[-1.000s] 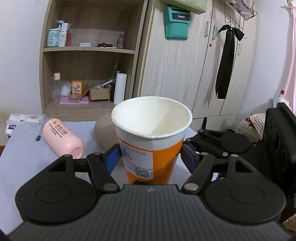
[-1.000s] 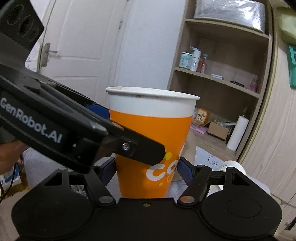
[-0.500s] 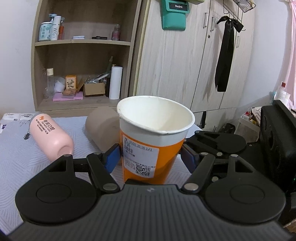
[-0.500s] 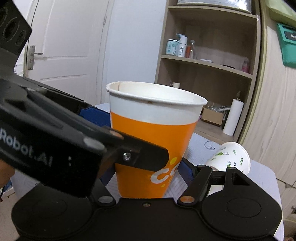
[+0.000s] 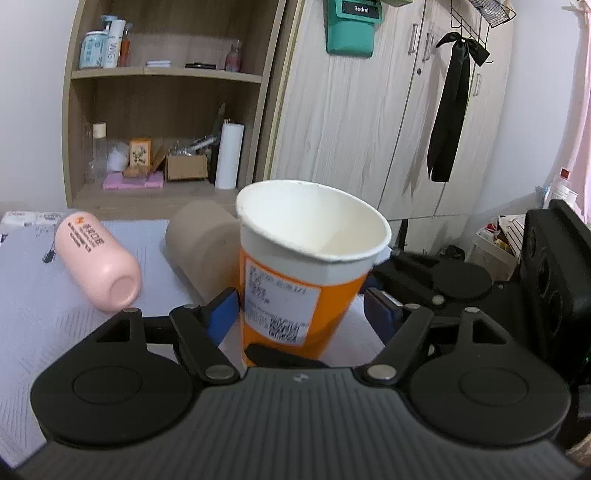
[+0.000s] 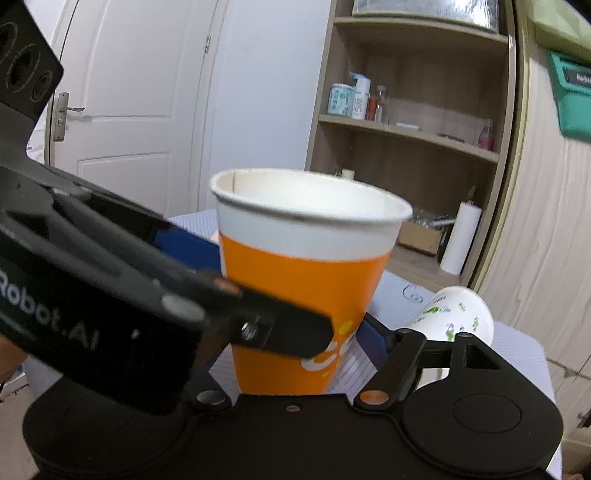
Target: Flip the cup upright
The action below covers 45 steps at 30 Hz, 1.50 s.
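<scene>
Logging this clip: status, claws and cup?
Left claw open around cup. Right claw: grip unclear. Cup mouth-up, slightly tilted. Bottle lying behind, clear.

Ahead of me an open wooden shelf unit (image 5: pixel 162 110) stands against a white wall (image 5: pixel 29 92), bottles on its upper shelf, a white roll and small boxes below. Beside it a pale wood wardrobe (image 5: pixel 369 122) carries a teal box (image 5: pixel 350 27) and a hanging black ribbon (image 5: pixel 452 103). Off to my side is a white panelled door (image 6: pixel 133 110).
</scene>
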Available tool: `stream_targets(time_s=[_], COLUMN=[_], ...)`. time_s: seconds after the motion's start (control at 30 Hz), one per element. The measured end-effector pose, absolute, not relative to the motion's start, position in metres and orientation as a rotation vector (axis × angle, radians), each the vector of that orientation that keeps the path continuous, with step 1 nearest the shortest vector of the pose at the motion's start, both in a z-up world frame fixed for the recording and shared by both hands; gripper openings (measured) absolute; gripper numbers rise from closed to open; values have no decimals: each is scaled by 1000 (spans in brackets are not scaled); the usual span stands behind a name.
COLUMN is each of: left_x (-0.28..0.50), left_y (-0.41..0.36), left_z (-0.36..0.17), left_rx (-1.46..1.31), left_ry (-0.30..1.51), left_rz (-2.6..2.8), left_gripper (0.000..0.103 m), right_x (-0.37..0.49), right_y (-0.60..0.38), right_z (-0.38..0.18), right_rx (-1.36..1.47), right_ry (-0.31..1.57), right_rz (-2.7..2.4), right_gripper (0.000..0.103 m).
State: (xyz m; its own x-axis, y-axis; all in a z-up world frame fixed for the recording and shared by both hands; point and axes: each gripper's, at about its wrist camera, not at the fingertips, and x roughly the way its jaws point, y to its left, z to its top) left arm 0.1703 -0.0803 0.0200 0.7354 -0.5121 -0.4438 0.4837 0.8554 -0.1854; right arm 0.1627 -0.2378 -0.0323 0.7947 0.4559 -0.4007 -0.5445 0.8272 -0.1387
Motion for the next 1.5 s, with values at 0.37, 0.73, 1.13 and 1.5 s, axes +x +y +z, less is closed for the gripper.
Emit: stream_targets(time_s=[0.37,0.73,1.13,1.5], left_x=[141,93,25,-4], left_y=[-72,-63,-43,-27], left_z=[36,57,73,68], left_rx=[-56,-14,-18,-62], left_ry=[494,450,410,262], left_rz=[-527,-436,-290,-146], left_gripper=[79,79,79,79], right_x=[138,92,20,-4], right_y=[-252,-255,-257,-266], right_z=[-23,0,23,17], right_rx=[-220,-225,-187,-92], right_ry=[336,282,272,240], right_rz=[497,453,321,220], right_gripper=[87,87,87,87])
